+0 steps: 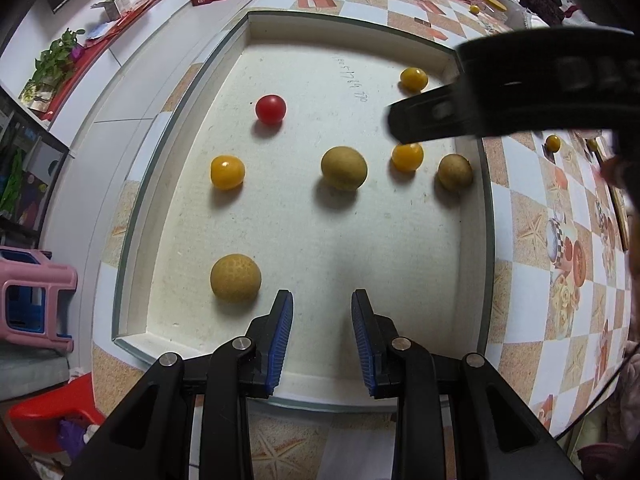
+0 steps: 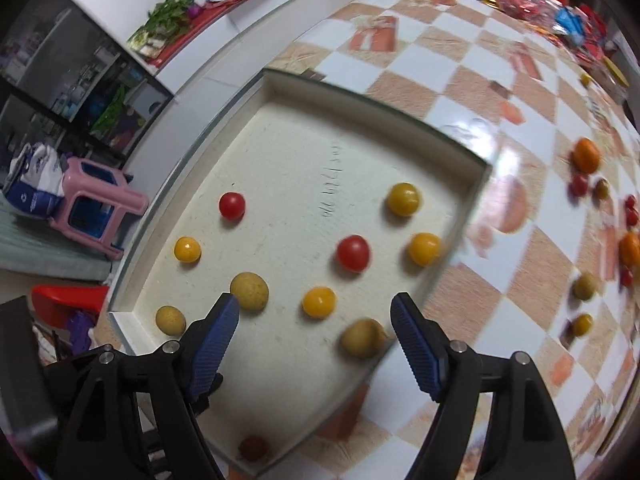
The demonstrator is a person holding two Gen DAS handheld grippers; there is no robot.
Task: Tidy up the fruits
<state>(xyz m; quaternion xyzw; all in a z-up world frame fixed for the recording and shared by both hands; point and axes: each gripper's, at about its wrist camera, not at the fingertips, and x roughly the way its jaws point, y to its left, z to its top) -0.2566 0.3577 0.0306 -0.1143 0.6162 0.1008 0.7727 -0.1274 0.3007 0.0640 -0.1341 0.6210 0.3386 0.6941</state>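
The left gripper [image 1: 322, 336] is hovering with jaws parted and holding nothing, over the near edge of the white tray [image 1: 256, 24]. A tan fruit [image 1: 235, 278] is lying just left of its fingers. The right gripper [image 2: 315, 344] is hanging spread wide and empty above the tray's right side, with a yellow tomato [image 2: 319, 301] lying between its fingertips and a tan fruit [image 2: 362, 337] just beside its right finger. A red tomato [image 2: 353, 253] is sitting further ahead. More fruit [image 2: 586, 155] is lying on the checkered tablecloth [image 2: 404, 88] beyond the tray's right edge.
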